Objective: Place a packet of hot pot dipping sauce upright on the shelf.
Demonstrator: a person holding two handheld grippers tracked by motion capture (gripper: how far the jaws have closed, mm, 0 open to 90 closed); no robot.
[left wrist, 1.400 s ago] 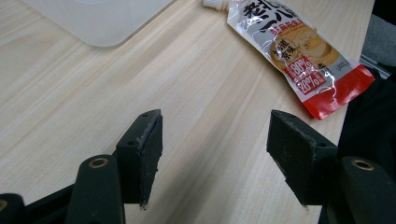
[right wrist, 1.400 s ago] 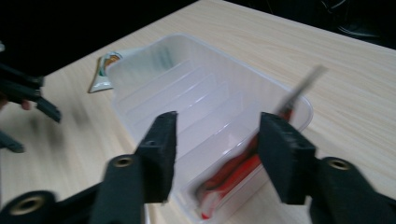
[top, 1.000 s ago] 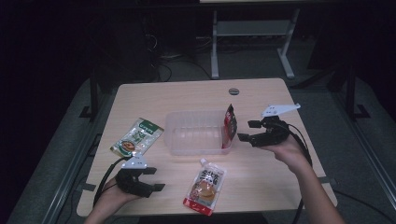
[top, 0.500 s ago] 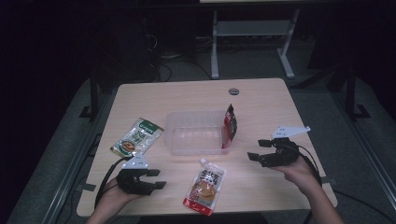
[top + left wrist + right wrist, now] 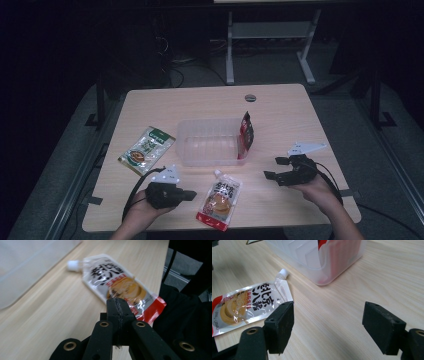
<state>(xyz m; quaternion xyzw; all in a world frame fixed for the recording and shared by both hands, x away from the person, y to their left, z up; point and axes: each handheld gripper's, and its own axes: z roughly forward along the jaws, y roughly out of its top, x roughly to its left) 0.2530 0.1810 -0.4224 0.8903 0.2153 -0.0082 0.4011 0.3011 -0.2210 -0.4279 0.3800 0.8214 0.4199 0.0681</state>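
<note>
Approaching spouted pouch point(image 5: 219, 198) lying flat near bench point(image 5: 280, 105) front edge; left gripper point(image 5: 186, 195) just beside it, jaws just closed, empty; right gripper point(image 5: 272, 168) open; next: reopen left before grasping.

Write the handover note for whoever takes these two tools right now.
Left tool: jaws have just closed, shut on nothing, aimed at the spout pouch lying flat on the table.
Right tool: open, holding nothing, low over the table, right of the spout pouch.
Clear tub: mid-table, red packet standing inside at its right end.
Green packet: flat on the table, left of the tub.
Done: red packet in.
Left, probably: spout pouch and green packet into the tub.
</note>
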